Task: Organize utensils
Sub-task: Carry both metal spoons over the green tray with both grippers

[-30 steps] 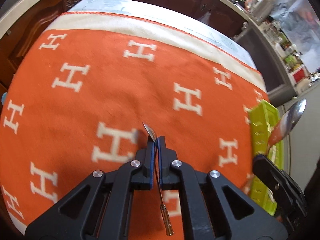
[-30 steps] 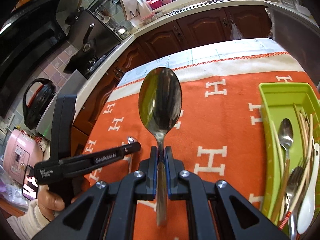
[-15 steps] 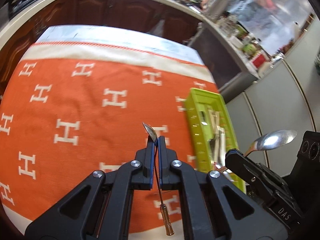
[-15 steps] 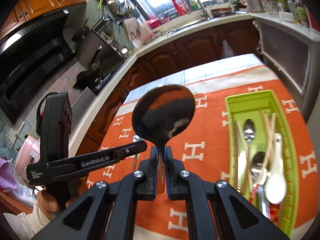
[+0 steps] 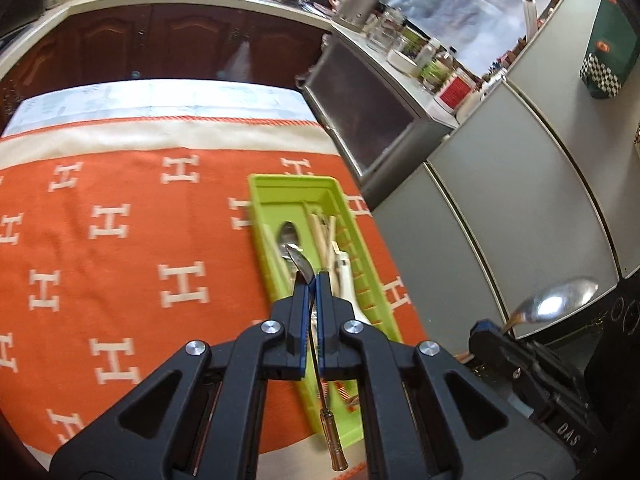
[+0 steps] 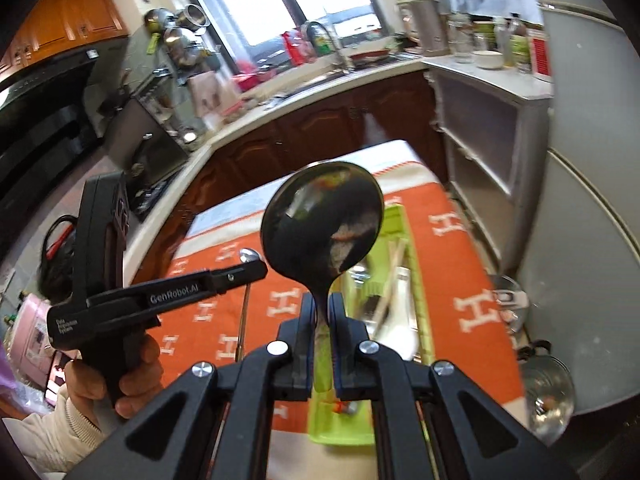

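The left tongs [image 5: 311,286] are clenched on a thin teaspoon [image 5: 299,263], the right tongs [image 6: 321,309] on a big spoon [image 6: 322,227], both poised over the green cutlery tray [image 5: 294,187] on the orange-clothed bench [image 5: 132,248].

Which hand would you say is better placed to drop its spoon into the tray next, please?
Probably left: its small spoon shows right over the tray. The right's big spoon is off the tray's side in that view.
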{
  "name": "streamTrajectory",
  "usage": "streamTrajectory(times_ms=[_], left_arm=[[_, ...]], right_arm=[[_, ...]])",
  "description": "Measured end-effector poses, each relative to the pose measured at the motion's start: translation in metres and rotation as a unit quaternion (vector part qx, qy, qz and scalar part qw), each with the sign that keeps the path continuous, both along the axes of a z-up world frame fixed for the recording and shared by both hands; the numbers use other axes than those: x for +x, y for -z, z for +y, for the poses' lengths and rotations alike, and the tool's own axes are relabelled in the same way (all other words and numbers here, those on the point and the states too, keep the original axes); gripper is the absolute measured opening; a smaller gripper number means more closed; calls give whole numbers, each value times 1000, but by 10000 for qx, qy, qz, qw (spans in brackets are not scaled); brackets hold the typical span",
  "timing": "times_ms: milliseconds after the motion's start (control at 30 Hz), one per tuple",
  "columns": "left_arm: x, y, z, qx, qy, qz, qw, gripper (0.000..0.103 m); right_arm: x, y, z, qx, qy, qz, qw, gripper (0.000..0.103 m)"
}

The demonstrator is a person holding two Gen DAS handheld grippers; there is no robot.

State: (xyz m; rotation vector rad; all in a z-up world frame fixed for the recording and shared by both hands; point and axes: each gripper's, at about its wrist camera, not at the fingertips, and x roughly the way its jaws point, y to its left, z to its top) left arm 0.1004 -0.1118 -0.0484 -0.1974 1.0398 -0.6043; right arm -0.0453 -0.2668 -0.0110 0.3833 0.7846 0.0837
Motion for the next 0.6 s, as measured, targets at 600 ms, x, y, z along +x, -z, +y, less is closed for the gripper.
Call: streamTrajectory(times_ms=[600], left_arm=[[31,84,-52,508,-37,230,9984,1]], right_arm=[[46,57,6,-535,-429,1046,9921,6]])
